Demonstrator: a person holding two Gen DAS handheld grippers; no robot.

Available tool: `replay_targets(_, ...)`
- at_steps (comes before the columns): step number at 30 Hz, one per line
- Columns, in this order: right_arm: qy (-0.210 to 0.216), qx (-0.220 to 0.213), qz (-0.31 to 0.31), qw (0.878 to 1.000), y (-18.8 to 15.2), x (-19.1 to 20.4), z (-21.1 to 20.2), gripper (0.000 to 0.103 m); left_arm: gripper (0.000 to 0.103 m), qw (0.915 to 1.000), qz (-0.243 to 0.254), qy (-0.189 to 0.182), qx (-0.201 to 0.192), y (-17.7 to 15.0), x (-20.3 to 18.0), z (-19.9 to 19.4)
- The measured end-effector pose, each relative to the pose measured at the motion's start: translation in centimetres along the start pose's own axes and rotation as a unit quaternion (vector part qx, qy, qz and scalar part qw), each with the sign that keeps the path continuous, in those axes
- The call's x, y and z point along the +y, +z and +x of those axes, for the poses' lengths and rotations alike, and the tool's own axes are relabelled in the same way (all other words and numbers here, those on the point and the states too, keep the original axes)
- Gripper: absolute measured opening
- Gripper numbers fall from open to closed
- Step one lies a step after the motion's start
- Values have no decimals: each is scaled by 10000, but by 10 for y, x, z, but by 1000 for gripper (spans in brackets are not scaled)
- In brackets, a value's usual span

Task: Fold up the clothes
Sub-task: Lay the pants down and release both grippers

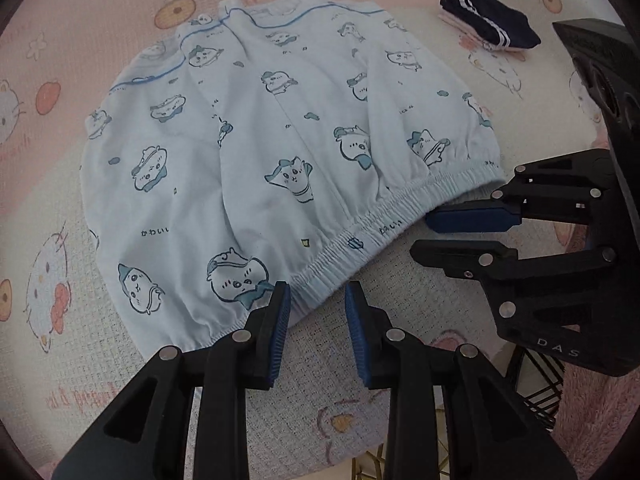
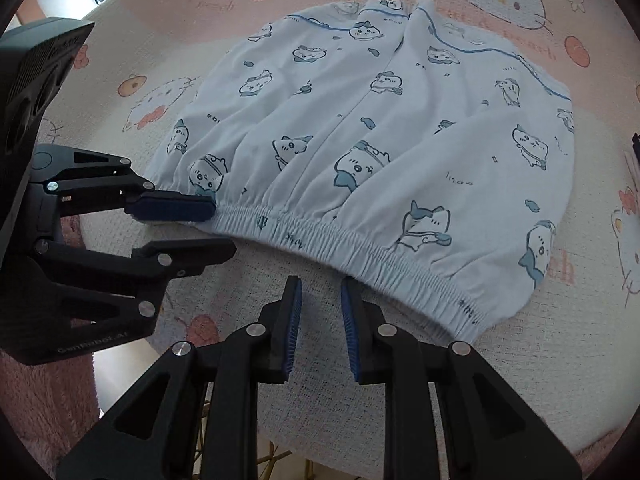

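Nearest to me, my left tongs (image 1: 318,308) stand with their ribbed blue pads (image 1: 280,332) apart, nothing between them. The left pad's tip overlaps the gathered hem of the pale blue shorts (image 1: 280,128); I cannot tell whether it touches the cloth. The right pad sits over bare mat just off the hem.

My right tongs (image 2: 321,300) are also parted, by a narrower gap, and empty. Their black hinged arms with round silver rivets frame the lower view, and the pad tips hover just short of the elastic waistband (image 2: 360,252), over the mat.

Seen from the right wrist, my left tongs come in from the side. The upper blue pad lies at the corner of the waistband and the lower black finger sits below it, clear of the fabric.

The shorts lie spread flat on the quilted mat (image 2: 400,380), waistband toward me. The cloth is soft, thin cotton, puckered into fine ridges along the elastic and falling into long shallow folds beyond. It is printed with small cartoon animals in blue outline, and a darker blue piping curves along the far leg edges.

The mat is pink and cream with a waffle texture and cat-and-orange drawings. Far off on it rests a small folded navy garment (image 1: 490,26) with white stripes.
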State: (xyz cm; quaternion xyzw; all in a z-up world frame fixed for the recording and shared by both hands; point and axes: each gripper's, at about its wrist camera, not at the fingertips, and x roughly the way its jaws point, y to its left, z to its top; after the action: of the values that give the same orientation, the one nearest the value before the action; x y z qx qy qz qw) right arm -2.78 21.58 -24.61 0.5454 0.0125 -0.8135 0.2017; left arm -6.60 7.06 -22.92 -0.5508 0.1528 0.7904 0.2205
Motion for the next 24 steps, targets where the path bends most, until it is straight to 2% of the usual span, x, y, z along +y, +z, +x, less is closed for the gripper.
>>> replay_targets(5,89,-153,187,9997,12,-7,3,20,29,9992,-385,-14,-47,5,14,4)
replay_targets(8,111,-178,262,9994,14,-9,2,20,29,9984,-533,-148,-87,8,20,4)
replay_targets(12,258,-91,420,9987,13,-15,-2,20,29,9971,-620,-442,66,9,24,7)
replay_targets(14,495,-73,659,9966,10,-21,-12,20,29,9918,-1022,-770,-11,4,38,-3)
replay_targets(16,657,-365,1015,9920,3,-33,-33,20,29,9822,-1610,-902,-357,-5,55,-22)
replay_targets(17,631,-524,1192,9895,1,-40,-42,21,29,9755,-1937,-906,-516,-12,66,-30)
replay_targets(19,399,-746,1518,9848,-1,-54,-50,29,29,9628,-2509,-789,-623,-24,89,-37)
replay_targets(21,243,-631,1852,9804,-2,-68,-43,34,29,9574,-2791,-614,-409,-35,104,-32)
replay_targets(23,167,-326,2138,9762,-5,-80,-29,34,29,9544,-2952,-444,-65,-44,113,-22)
replay_targets(24,101,-172,2223,9748,-7,-84,-23,30,29,9526,-3019,-377,43,-48,115,-18)
